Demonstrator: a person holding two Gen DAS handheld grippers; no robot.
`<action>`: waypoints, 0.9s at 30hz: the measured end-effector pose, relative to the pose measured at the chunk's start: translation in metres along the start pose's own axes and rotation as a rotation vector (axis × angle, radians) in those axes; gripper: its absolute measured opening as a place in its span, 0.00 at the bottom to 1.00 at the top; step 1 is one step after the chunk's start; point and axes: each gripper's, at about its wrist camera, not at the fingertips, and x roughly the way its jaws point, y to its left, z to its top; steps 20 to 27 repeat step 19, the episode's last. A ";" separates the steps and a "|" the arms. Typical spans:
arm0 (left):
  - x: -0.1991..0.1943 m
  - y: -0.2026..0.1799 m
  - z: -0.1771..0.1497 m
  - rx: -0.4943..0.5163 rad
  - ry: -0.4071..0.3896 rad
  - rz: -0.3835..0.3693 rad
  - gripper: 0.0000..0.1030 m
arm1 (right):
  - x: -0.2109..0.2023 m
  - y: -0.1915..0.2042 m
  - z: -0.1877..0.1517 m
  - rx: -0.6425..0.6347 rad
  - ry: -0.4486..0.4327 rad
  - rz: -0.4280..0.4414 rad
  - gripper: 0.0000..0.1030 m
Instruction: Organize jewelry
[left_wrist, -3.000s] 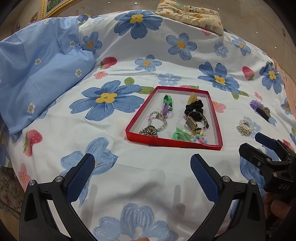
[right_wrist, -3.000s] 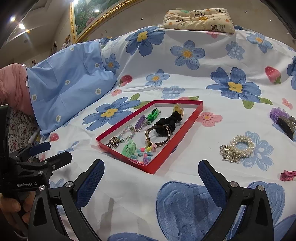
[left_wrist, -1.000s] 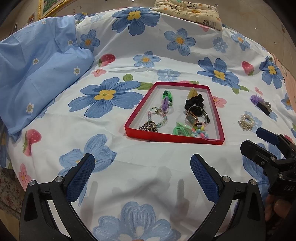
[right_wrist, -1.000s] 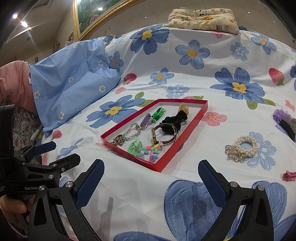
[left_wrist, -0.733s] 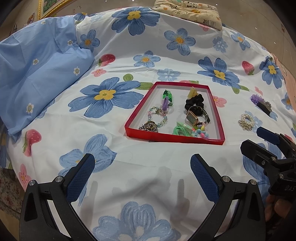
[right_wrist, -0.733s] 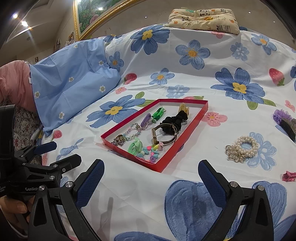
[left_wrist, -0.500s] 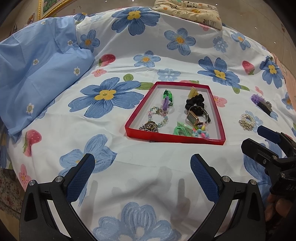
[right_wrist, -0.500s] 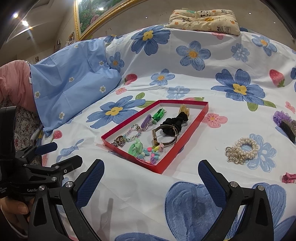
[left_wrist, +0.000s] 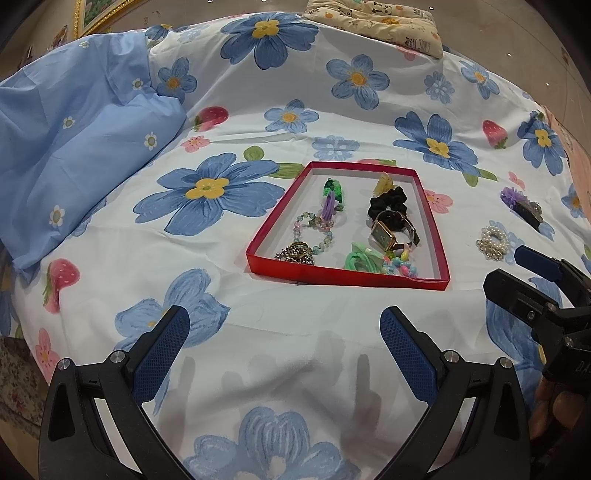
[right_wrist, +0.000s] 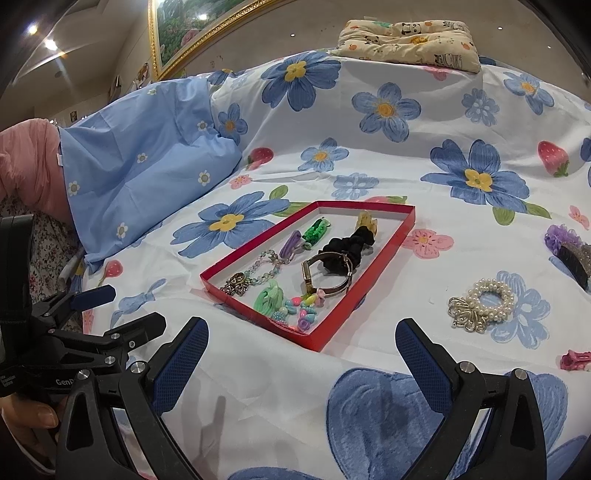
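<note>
Red tray (left_wrist: 347, 277) barely shifted in view, both grippers (left_wrist: 284, 332) (right_wrist: 301, 345) still wide open, empty; pearl bracelet (right_wrist: 487, 299) remains outside.

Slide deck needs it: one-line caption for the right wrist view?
Open right tongs hover over floral bedsheet, facing red tray of jewelry; pearl bracelet outside.

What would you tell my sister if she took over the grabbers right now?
Left gripper and right gripper: both open, empty, hovering over the bedsheet short of the red tray.
In the tray: watch, black scrunchie, bead bracelets, clips.
Still outside, right of the tray: pearl bracelet, purple hairpiece, pink clip.
Left to do: move those three into the tray. The pearl bracelet looks nearest the right gripper.
</note>
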 end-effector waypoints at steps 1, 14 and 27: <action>0.000 0.001 0.000 0.000 -0.001 -0.001 1.00 | 0.000 -0.001 0.001 0.000 0.000 0.000 0.99; 0.004 -0.002 0.004 0.007 0.001 -0.007 1.00 | 0.000 -0.005 0.003 0.002 0.002 0.001 0.99; 0.009 -0.003 0.008 0.007 0.003 -0.014 1.00 | 0.001 -0.006 0.005 -0.003 0.006 -0.002 0.99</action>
